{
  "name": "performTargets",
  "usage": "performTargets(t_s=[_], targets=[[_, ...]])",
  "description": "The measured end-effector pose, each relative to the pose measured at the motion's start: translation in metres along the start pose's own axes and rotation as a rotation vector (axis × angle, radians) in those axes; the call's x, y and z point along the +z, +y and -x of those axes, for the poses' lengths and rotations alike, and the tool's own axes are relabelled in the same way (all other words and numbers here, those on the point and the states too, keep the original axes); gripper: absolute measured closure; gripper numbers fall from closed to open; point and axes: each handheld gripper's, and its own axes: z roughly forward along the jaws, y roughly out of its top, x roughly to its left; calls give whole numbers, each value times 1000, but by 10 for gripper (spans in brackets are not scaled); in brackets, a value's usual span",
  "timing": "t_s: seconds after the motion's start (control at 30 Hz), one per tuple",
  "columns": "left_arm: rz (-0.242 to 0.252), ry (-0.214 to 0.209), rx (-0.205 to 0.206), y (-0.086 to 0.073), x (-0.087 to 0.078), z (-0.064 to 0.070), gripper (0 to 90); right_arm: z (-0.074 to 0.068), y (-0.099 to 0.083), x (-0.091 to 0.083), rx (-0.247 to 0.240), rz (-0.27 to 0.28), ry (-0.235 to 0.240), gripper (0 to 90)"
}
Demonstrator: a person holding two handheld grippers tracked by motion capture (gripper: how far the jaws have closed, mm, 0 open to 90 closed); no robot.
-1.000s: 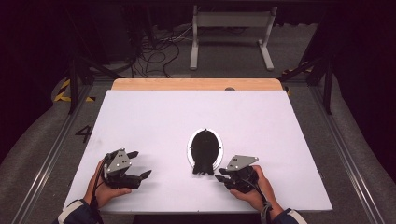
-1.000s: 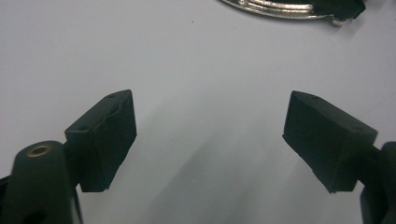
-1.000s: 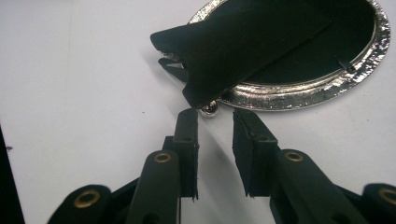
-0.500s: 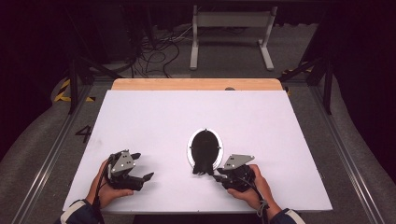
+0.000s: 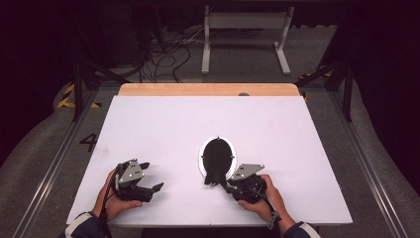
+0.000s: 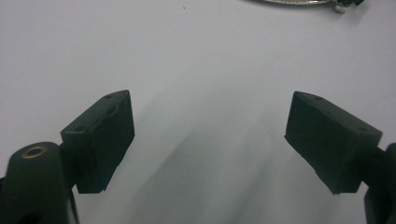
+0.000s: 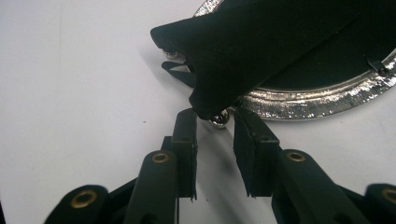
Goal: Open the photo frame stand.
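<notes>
From the high view, a person is sitting at a smooth white table [image 5: 208, 124] with a pale wooden far edge. An oval frame [image 5: 217, 156], silver-rimmed with a matte black back, is lying face down near the front middle. The left gripper [image 5: 148, 186] is resting on the table well apart from it, and the right gripper [image 5: 224, 183] is pointing at the frame's near end.

In the left gripper view, the blocky black rubber pads [image 6: 105, 140] are gaping wide over bare table.

In the right gripper view, the right gripper [image 7: 215, 133] is standing slightly parted, gripping nothing, around a small shiny metal ball foot [image 7: 218, 118] beneath the frame's black fold-out stand [image 7: 252, 46]; the glittering textured rim [image 7: 308, 102] is curving beside it.
</notes>
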Motion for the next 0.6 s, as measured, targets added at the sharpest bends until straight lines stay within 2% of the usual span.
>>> performTargets(t_s=[0.27, 0.6], targets=[[-7, -6, 4, 0, 1, 1, 158, 1, 1, 1, 22, 9, 17, 719], [-14, -11, 8, 1, 2, 2, 155, 9, -1, -2, 125, 79, 101, 732]])
